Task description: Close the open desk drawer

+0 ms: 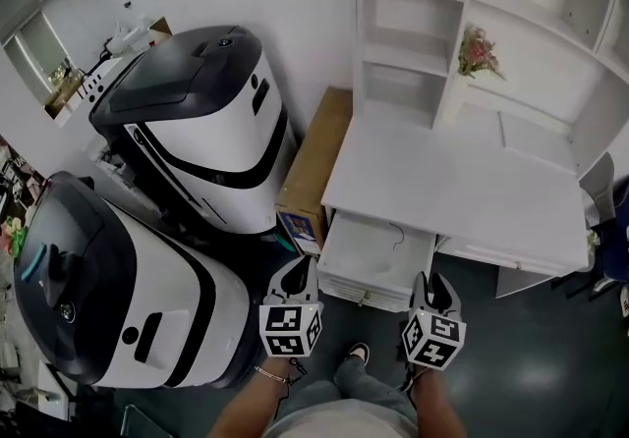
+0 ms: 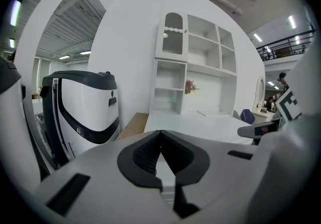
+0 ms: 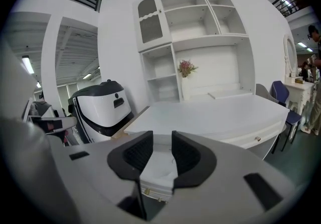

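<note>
The white desk [image 1: 462, 191] has its left drawer [image 1: 378, 264] pulled out toward me, with a thin dark wire lying on its pale bottom. My left gripper [image 1: 303, 267] hovers just off the drawer's left front corner, its fingertips meeting with nothing between them; they close to a point in the left gripper view too [image 2: 160, 133]. My right gripper [image 1: 435, 281] is open at the drawer's right front corner. Its own view looks down between the parted jaws [image 3: 161, 137] into the drawer [image 3: 159, 168], and nothing is gripped.
Two large white-and-black machines [image 1: 211, 122] [image 1: 108, 299] stand at the left. A flat cardboard box [image 1: 314, 166] leans between them and the desk. A hutch [image 1: 413, 43] with flowers [image 1: 479, 51] sits on the desk. A chair [image 1: 600, 191] is at the right.
</note>
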